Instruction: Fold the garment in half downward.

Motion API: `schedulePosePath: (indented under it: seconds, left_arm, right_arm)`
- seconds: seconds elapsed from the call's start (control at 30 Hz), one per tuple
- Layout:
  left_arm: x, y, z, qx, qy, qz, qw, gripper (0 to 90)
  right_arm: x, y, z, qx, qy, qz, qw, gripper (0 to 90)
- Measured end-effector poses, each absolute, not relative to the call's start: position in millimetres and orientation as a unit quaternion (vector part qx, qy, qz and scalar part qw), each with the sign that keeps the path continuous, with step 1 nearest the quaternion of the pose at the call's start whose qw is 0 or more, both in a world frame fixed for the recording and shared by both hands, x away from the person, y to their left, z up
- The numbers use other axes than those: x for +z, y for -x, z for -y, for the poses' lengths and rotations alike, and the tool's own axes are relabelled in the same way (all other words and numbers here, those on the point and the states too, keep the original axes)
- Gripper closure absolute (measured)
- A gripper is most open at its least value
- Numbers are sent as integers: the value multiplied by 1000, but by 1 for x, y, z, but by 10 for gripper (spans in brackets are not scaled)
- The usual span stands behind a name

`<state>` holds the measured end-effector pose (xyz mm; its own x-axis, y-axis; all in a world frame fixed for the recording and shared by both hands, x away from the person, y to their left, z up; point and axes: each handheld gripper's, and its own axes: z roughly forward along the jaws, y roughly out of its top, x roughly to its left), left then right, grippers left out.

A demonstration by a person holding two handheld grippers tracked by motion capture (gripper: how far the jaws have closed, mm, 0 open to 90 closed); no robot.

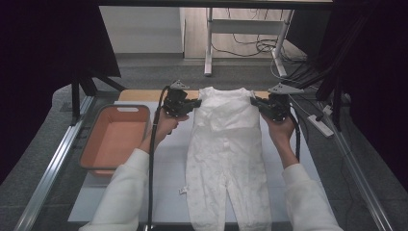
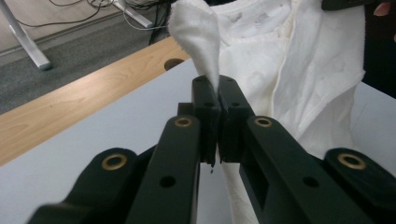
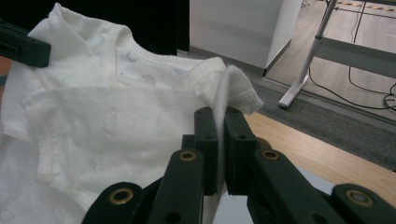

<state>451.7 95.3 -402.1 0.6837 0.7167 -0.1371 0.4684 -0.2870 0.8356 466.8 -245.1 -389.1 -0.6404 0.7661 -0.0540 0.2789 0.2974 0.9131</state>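
Pale grey sheeting covers the table (image 1: 168, 168), with a strip of bare wood (image 1: 139, 95) along its far edge and grey carpet, desk legs and loose cables beyond that. Spread lengthwise on the sheeting is a white baby romper (image 1: 226, 154), its legs pointing toward the person and its collar toward the wooden strip. On the romper's left side, near its shoulder, the left gripper (image 1: 192, 103) has its jaws pressed together on a fold of the sleeve cloth; in the left gripper view that pinched white tip (image 2: 198, 35) stands up out of the closed black jaws, with the rest of the garment lying just behind them. On the romper's opposite shoulder the right gripper (image 1: 256, 102) is clamped the same way, and the right gripper view shows a thin edge of the sleeve (image 3: 229, 88) caught between the two jaws, the stitched collar and chest of the garment stretching away from it. Both shoulders look lifted slightly off the sheeting while the body and legs lie flat. Farther out from the romper, past the left gripper, an orange tub (image 1: 115, 139) with a grey rim sits on the table. White sleeves cover both of the person's forearms, which flank the romper's legs.
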Motion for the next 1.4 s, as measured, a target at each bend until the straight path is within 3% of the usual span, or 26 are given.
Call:
schedulePosePath:
  seconds: [1.4]
  left_arm:
    - [-467,-406,-82,91,-807,-360,459,868]
  right_arm:
    - [-454,-444,243,473,-342,-782,218,850]
